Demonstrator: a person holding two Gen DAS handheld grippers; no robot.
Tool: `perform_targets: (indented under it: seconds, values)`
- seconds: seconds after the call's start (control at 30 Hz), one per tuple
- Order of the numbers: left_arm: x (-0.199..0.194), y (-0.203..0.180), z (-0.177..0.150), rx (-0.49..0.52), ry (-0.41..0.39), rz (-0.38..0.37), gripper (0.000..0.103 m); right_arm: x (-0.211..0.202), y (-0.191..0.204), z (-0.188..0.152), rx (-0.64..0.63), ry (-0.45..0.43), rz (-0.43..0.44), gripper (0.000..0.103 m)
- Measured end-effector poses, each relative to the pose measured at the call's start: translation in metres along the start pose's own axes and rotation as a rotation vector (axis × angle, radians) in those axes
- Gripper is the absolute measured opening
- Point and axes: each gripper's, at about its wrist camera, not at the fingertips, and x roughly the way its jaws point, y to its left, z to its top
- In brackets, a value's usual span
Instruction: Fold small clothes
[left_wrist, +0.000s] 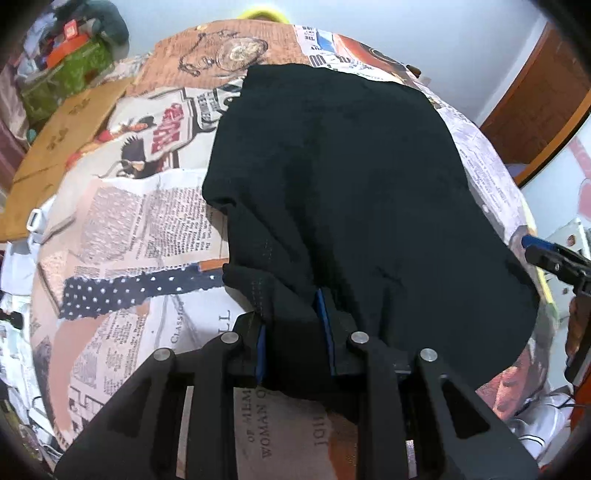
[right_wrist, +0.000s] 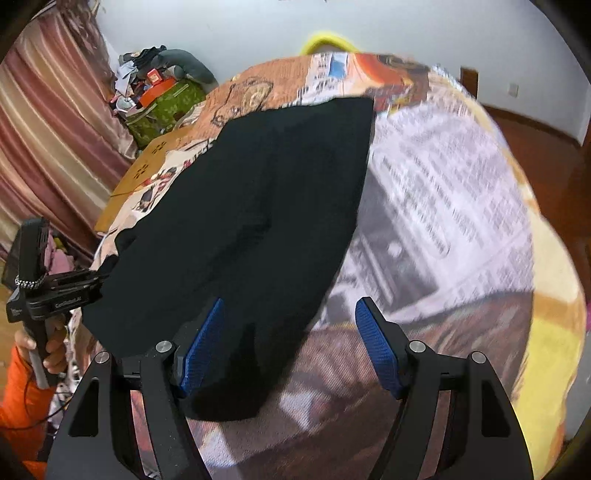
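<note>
The left gripper (left_wrist: 295, 332) is clamping a bunched fold of the black garment (left_wrist: 351, 192) between its narrow blue pads, the cloth rising in a ridge just beyond the fingertips. From there the black garment is spreading away across the newspaper-print tablecloth (left_wrist: 140, 221), lying mostly flat, with its far edge reaching toward the far rim of that cloth. The right gripper (right_wrist: 291, 343) is standing wide with nothing pinched; its left pad is sitting over the garment's near edge and its right pad is hanging over bare tablecloth beside the garment. Left of the tablecloth, a person's hand (right_wrist: 48, 347) in an orange sleeve (right_wrist: 18, 398) is gripping the left tool's handle. Beyond the tablecloth's left edge, a cardboard sheet (left_wrist: 62, 147) is lying.
</note>
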Motion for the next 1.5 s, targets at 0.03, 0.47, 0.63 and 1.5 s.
perform_targets:
  seconds: [0.03,0.47,0.63,1.5]
  values:
    - [-0.001,0.001,-0.001,-0.003,-0.003,0.004,0.026,0.004,-0.001,-0.003,0.012,0.018,0.017,0.07]
    - [-0.027,0.059,-0.019,-0.134,-0.04,0.018,0.055,0.027,0.013,-0.009,-0.07,0.065,0.064,0.01]
    - [-0.03,0.072,-0.02,-0.173,-0.034,0.027,0.055,0.029,0.002,-0.007,-0.087,0.05,-0.042,0.009]
    - [-0.006,0.023,-0.012,-0.12,0.044,-0.218,0.03,0.018,-0.009,-0.021,-0.008,0.082,0.054,0.024]
